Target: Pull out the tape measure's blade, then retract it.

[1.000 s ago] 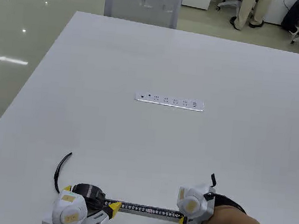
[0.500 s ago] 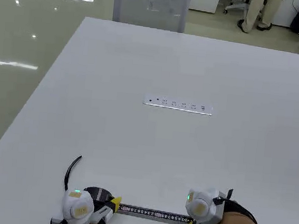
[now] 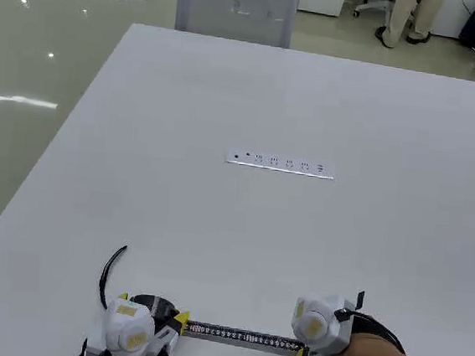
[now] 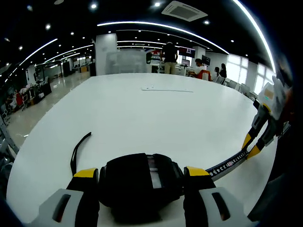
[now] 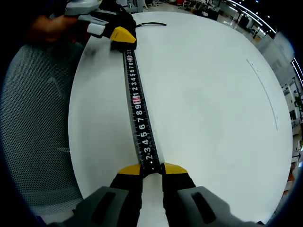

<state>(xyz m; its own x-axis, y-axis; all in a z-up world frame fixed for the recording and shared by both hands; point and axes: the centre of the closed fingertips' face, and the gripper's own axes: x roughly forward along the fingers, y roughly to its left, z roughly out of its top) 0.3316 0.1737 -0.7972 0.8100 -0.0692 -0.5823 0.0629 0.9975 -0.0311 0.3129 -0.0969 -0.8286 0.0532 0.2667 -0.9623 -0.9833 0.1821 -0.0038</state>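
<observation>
At the near edge of the white table [image 3: 311, 109], the tape measure's black case [image 4: 139, 189] is clamped between the jaws of the left gripper [image 4: 141, 171]. The blade [image 5: 139, 118] is stretched straight out from it to the right, its tip pinched by the closed right gripper [image 5: 152, 168]. Retraction would be made back along that line, toward the case.

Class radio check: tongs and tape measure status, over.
Left tongs shut on tape measure case. Right tongs shut on blade, extended. Strap beside case, no obstruction.
</observation>
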